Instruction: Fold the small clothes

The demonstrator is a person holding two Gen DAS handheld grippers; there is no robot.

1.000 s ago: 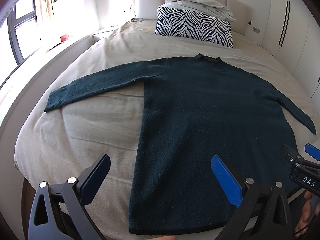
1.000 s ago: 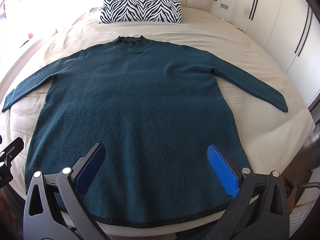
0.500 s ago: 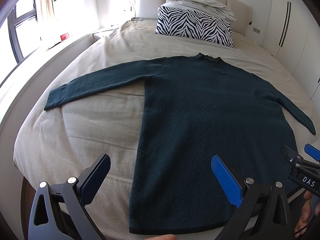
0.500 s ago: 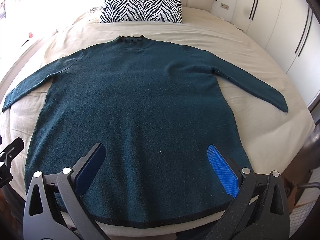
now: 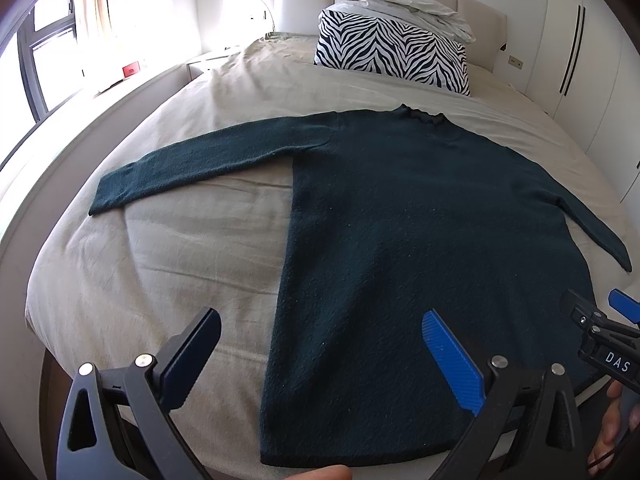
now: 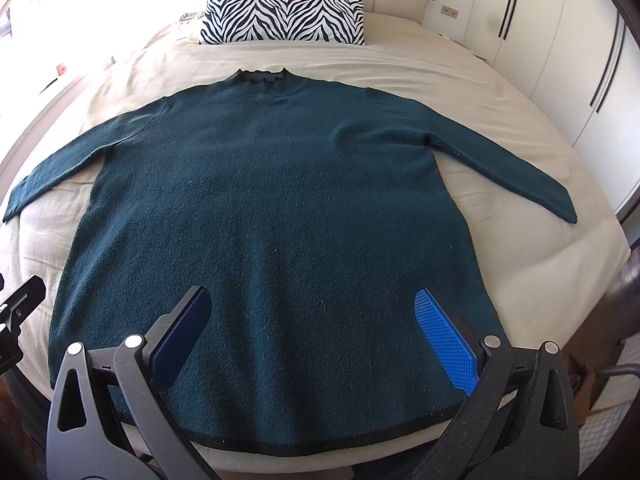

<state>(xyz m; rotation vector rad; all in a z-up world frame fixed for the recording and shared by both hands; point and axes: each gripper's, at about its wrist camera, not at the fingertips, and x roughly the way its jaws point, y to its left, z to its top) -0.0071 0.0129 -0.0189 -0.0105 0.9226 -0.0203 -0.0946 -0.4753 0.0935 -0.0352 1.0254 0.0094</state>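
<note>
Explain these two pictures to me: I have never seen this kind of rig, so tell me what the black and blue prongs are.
A person holds a two-finger gripper in each hand, each with a camera looking along its fingers. One picture is from the left gripper, the other from the right gripper. Both are open and hold nothing. A dark teal sweater lies flat, sleeves spread, on the beige bed. Behind it sit a zebra-print pillow and a bundled duvet.

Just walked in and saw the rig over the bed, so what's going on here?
A person holds two grippers above a dark green sweater spread flat on the bed, sleeves out, collar toward the zebra pillow. The left gripper and right gripper are both open near the hem, holding nothing. No fold is made yet.
</note>
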